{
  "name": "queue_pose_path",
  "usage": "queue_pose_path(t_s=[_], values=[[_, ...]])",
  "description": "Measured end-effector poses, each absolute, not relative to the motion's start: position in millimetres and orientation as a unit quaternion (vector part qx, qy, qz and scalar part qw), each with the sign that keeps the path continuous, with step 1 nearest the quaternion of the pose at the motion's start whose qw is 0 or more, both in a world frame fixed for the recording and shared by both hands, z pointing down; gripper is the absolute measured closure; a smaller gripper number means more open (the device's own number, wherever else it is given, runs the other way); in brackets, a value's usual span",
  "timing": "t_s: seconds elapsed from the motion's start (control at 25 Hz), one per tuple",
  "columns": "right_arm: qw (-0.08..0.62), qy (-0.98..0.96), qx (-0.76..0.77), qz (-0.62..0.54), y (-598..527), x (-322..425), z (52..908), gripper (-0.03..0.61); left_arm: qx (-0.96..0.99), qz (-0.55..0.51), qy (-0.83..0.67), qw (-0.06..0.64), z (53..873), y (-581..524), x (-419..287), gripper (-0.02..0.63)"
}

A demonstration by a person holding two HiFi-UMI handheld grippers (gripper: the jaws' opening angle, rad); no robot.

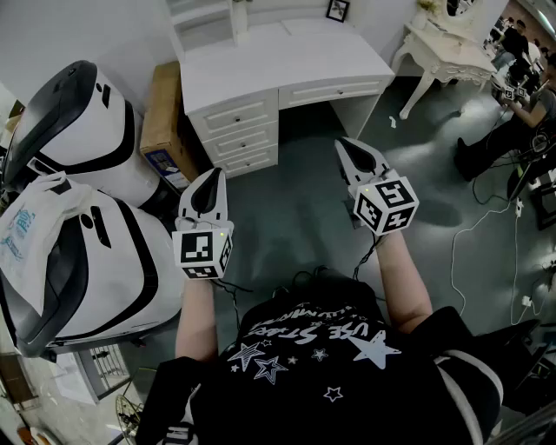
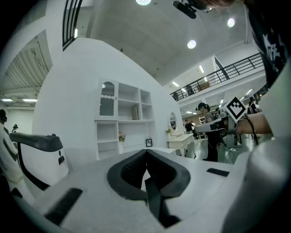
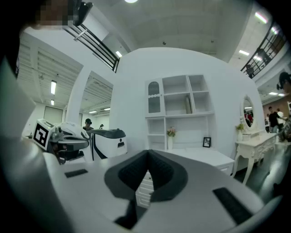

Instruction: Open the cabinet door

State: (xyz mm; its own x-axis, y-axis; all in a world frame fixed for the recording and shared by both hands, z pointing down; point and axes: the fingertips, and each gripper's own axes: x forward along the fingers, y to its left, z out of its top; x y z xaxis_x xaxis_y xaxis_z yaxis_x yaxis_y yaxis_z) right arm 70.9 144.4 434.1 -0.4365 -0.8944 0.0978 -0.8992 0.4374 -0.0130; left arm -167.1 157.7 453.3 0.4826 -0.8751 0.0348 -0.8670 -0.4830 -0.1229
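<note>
A white desk point(image 1: 287, 61) with drawers point(image 1: 234, 130) stands ahead of me, with a shelf unit point(image 1: 201, 19) at its back. In the gripper views the shelf unit's upper left compartment has a small arched cabinet door point(image 2: 107, 99) point(image 3: 154, 98), which is closed. My left gripper point(image 1: 212, 176) point(image 2: 146, 153) is held level in the air short of the desk, jaws shut with nothing between them. My right gripper point(image 1: 345, 146) point(image 3: 148, 153) hovers beside it, also shut and empty. Both are well apart from the cabinet.
Two large white and black pod-like machines point(image 1: 78, 130) stand at the left, one with a plastic bag point(image 1: 30, 230) on it. A cardboard box point(image 1: 165, 113) leans beside the desk. A white dressing table point(image 1: 443, 43), seated people point(image 1: 521, 96) and floor cables point(image 1: 486, 217) are at the right.
</note>
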Motion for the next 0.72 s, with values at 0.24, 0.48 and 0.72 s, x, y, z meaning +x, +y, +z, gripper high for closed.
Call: queue_pose_path(t_s=[0.24, 0.48, 0.72], values=[[0.025, -0.85, 0.524, 0.04, 120.9, 109.9, 436.9, 0.574, -0.854, -0.056, 0.515, 0.051, 450.2, 138.7, -127.8, 0.604], [0.017, -0.857, 0.514, 0.047, 85.5, 158.2, 438.5, 0.574, -0.842, -0.062, 0.533, 0.05, 448.7, 111.3, -88.1, 0.604], [-0.008, -0.866, 0.497, 0.046, 58.1, 203.3, 442.9, 0.572, -0.824, -0.042, 0.563, 0.047, 453.8, 82.8, -47.1, 0.604]])
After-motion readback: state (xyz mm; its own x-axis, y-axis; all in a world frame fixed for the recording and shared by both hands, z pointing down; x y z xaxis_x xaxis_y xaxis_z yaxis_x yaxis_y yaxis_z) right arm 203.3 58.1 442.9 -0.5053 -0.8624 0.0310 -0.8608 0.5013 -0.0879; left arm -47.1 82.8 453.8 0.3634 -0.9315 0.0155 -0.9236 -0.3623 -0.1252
